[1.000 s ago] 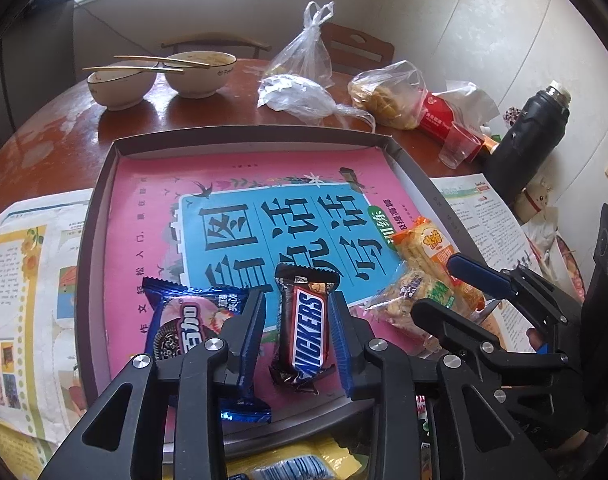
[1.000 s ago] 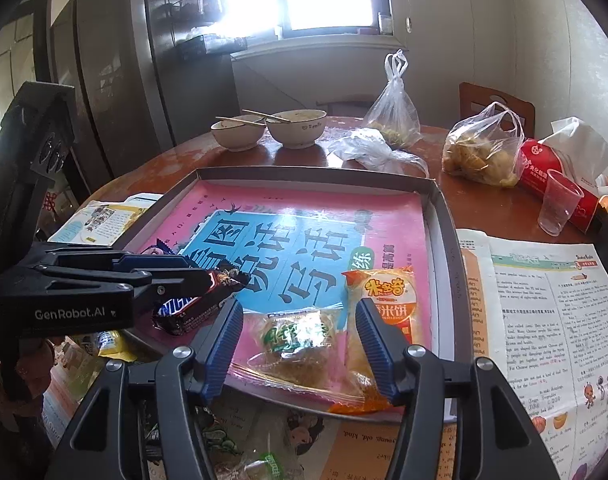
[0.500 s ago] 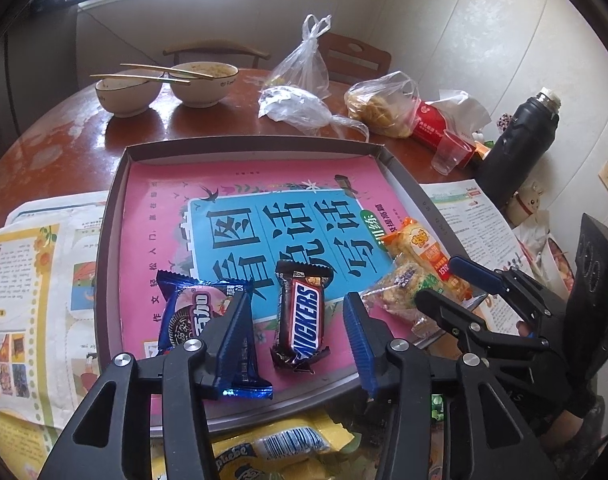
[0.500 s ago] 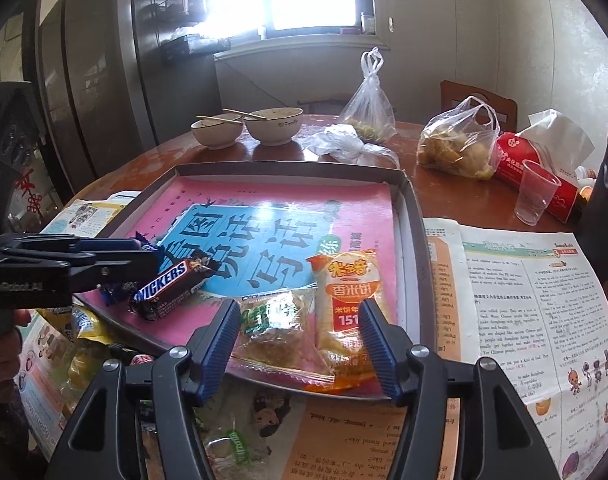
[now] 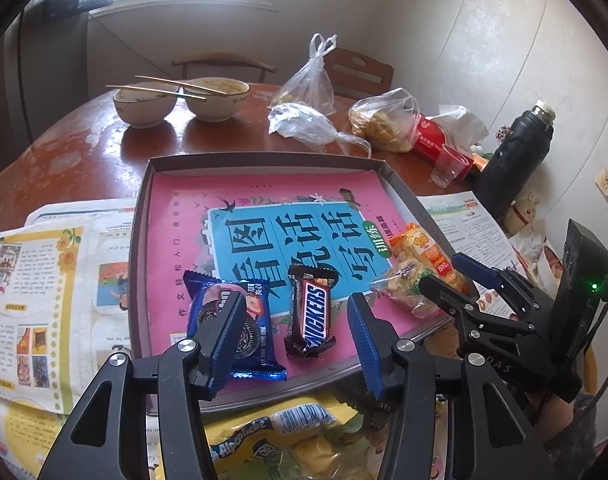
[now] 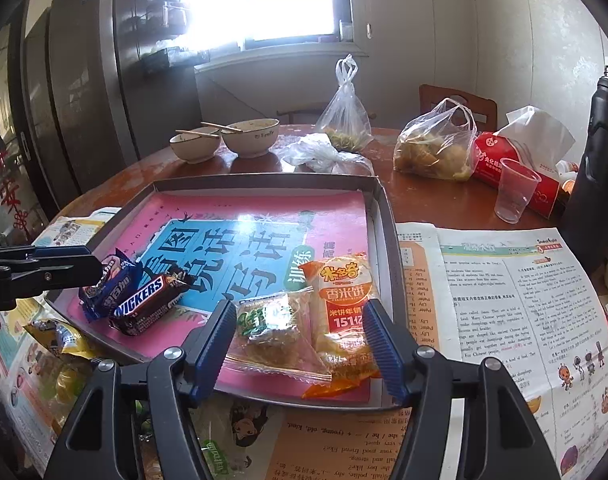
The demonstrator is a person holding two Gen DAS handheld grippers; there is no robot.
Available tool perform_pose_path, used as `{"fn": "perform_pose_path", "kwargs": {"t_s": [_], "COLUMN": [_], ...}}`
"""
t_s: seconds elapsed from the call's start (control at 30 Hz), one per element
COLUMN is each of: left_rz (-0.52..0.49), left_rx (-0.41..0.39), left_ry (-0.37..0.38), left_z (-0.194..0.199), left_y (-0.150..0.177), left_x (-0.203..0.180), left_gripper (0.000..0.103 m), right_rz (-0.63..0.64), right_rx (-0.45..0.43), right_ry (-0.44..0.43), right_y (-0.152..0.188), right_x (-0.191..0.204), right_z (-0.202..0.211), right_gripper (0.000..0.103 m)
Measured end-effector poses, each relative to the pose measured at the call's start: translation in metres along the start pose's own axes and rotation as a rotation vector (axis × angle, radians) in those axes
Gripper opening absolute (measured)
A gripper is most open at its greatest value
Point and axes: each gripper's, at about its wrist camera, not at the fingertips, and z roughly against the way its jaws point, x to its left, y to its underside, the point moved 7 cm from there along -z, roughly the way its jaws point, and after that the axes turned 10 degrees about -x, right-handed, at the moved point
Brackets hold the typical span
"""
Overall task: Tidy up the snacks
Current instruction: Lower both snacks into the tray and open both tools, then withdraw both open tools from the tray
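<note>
A grey tray [image 5: 139,256] [image 6: 385,220] lined with a pink and blue book holds four snacks along its near edge. My left gripper [image 5: 296,346] hangs over that edge, jaws opening. A Snickers bar [image 5: 312,312] [image 6: 146,300] lies loose between its fingers, and a blue Oreo packet [image 5: 260,320] [image 6: 104,284] sits partly behind its left finger. My right gripper [image 6: 300,336] [image 5: 443,272] is also opening around a clear green-labelled packet [image 6: 272,328] [image 5: 403,280] and an orange rice-cracker packet [image 6: 343,300] [image 5: 427,248]; its pads touch neither. In the right wrist view the left gripper [image 6: 90,262] shows at the left edge.
Newspapers [image 5: 44,280] [image 6: 503,300] flank the tray. A yellow candy bag [image 5: 272,428] lies just below the tray's near rim. Behind the tray stand two bowls with chopsticks [image 5: 176,100], plastic bags [image 6: 435,148], a clear cup [image 6: 515,190], a red tissue pack [image 6: 499,156] and a black flask [image 5: 511,156].
The left gripper's jaws have spread off the Snickers bar and it has drawn back and up. The right gripper's jaws have widened a little around the two packets.
</note>
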Motion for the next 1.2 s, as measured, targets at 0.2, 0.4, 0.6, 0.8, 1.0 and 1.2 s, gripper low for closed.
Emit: {"fn": "perform_pose_path", "kwargs": {"t_s": [0.2, 0.4, 0.6, 0.8, 1.0, 1.2], "left_rz": [0.003, -0.002, -0.006, -0.007, -0.009, -0.011], "left_rx": [-0.017, -0.032, -0.047, -0.064, -0.077, -0.081], "left_ry": [-0.008, -0.015, -0.024, -0.037, -0.044, -0.047], "left_z": [0.009, 0.017, 0.026, 0.036, 0.044, 0.05], "left_y": [-0.003, -0.003, -0.003, -0.002, -0.003, -0.001], "left_x": [0.003, 0.001, 0.0, 0.002, 0.003, 0.004], "left_gripper": [0.055, 0.066, 0.067, 0.068, 0.068, 0.068], "right_rz": [-0.01, -0.02, -0.027, -0.026, -0.019, -0.012], "right_rx": [-0.02, -0.033, -0.053, -0.078, -0.094, -0.101], "right_ry": [-0.008, -0.025, -0.046, -0.066, -0.085, -0.099], "right_y": [-0.004, -0.007, -0.011, -0.016, -0.02, -0.022], "right_x": [0.001, 0.004, 0.007, 0.011, 0.017, 0.022], "right_z": [0.008, 0.016, 0.025, 0.036, 0.045, 0.051], "right_gripper": [0.069, 0.072, 0.074, 0.076, 0.077, 0.078]}}
